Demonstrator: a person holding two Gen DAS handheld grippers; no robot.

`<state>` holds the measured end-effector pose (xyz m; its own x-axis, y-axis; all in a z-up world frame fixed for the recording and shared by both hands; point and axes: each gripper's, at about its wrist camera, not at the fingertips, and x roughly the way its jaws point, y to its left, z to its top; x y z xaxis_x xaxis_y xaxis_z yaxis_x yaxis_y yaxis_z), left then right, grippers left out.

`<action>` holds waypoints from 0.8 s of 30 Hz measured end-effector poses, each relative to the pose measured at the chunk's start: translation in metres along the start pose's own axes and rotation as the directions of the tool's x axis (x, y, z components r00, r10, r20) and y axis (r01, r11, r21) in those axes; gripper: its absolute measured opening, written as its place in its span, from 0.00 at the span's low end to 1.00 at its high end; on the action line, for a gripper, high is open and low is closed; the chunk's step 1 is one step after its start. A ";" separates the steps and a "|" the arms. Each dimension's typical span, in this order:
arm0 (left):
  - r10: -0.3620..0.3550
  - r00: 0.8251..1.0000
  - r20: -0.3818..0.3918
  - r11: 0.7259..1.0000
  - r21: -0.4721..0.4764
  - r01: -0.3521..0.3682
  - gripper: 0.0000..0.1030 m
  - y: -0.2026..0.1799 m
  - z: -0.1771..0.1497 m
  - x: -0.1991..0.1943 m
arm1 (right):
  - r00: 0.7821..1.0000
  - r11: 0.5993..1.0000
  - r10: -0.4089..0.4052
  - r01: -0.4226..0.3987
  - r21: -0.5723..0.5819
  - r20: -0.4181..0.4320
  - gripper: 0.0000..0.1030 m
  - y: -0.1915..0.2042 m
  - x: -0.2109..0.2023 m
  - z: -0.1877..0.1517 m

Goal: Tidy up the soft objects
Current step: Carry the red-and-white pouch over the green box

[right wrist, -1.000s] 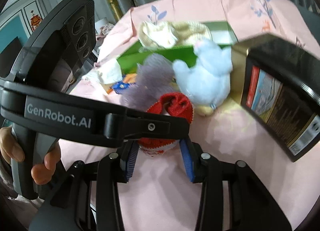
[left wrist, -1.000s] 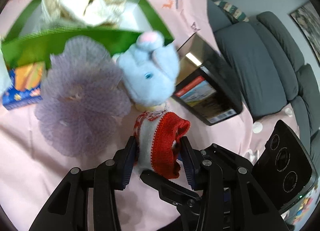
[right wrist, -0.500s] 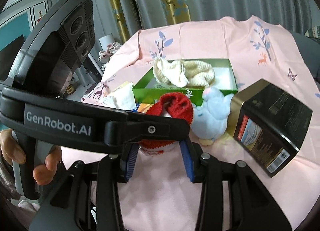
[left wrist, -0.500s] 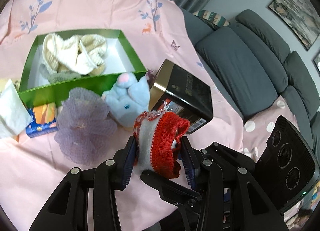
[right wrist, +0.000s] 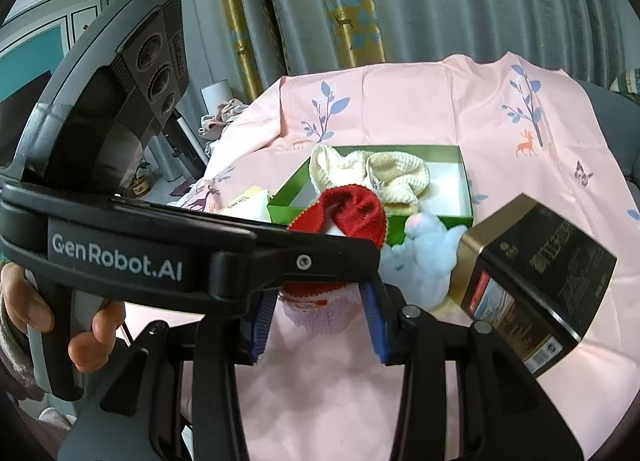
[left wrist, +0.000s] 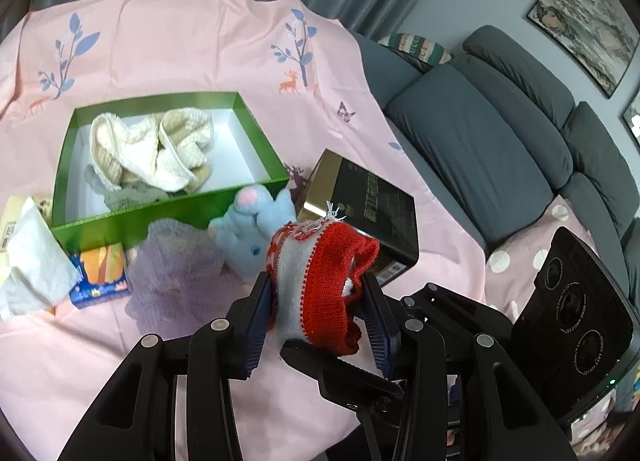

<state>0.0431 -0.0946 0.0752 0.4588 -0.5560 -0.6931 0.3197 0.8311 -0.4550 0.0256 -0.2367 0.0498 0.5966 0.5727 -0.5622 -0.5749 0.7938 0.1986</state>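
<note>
Pinching from both sides, the left gripper (left wrist: 318,311) and right gripper (right wrist: 320,317) are clenched on one red and white knitted piece (left wrist: 320,281), which is held above the pink cloth (left wrist: 200,41). In the green box (left wrist: 172,217) cream knitted items (left wrist: 156,149) are already stowed, count unclear. One blue plush toy (left wrist: 256,233) and one lilac mesh puff (left wrist: 180,265) are left outside, by judgement still to be stowed.

My left tool (right wrist: 320,261) hides most of the red knit (right wrist: 352,213) from the right view (purple mesh pouf (right wrist: 320,313) barely peeks out beneath).
</note>
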 end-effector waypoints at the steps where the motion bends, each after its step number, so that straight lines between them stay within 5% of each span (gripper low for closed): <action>1: -0.001 1.000 0.002 1.000 0.001 0.001 0.43 0.001 0.003 -0.001 | 1.000 1.000 -0.001 0.001 -0.004 0.002 0.39 0.000 0.001 0.002; 24: 0.015 0.998 0.060 1.000 0.001 -0.015 0.43 0.037 0.068 -0.001 | 0.999 0.998 0.001 0.002 -0.070 0.047 0.39 -0.010 0.043 0.055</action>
<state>0.1111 -0.0646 0.0974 0.5121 -0.5429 -0.6655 0.3130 0.8396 -0.4440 0.0878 -0.2090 0.0683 0.6213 0.5827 -0.5240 -0.6116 0.7786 0.1406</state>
